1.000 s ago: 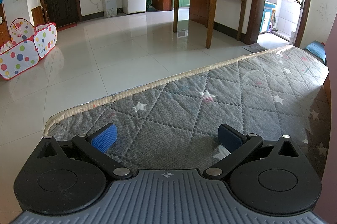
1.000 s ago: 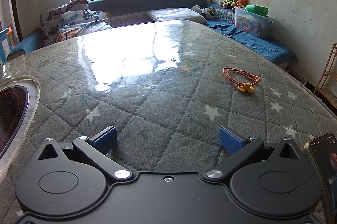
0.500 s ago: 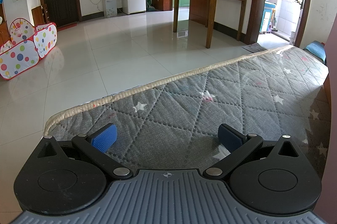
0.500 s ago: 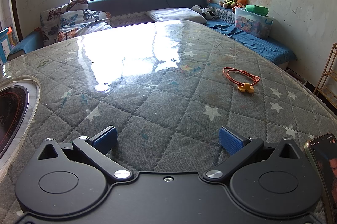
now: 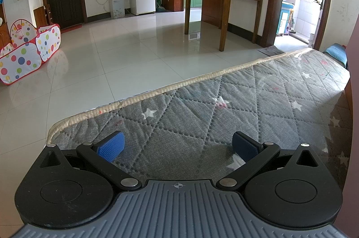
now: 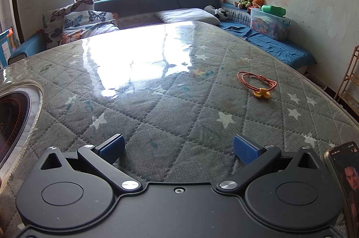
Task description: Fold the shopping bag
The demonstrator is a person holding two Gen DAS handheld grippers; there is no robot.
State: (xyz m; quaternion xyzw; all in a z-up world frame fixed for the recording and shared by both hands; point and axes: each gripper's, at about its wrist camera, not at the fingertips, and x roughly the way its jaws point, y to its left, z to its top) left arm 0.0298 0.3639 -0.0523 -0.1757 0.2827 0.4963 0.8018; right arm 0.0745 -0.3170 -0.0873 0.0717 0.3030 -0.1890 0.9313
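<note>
Both-handed, two grippers, left gripper (image 5: 178, 146) and right gripper (image 6: 178, 148), sit spread wide, holding nothing, over one quilted mattress (image 6: 170, 108); one orange cord (image 6: 257, 81) and one phone (image 6: 345, 182) lie near its right edge.

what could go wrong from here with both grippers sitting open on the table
1. No shopping bag shows in either view, so a reach now would close on nothing.
2. The phone lies right beside the right gripper; a sideways sweep could knock it.
3. The left gripper sits near the edge of the quilted cover, so anything dragged that way might slide to the floor. The orange cord could snag the fingers.
</note>
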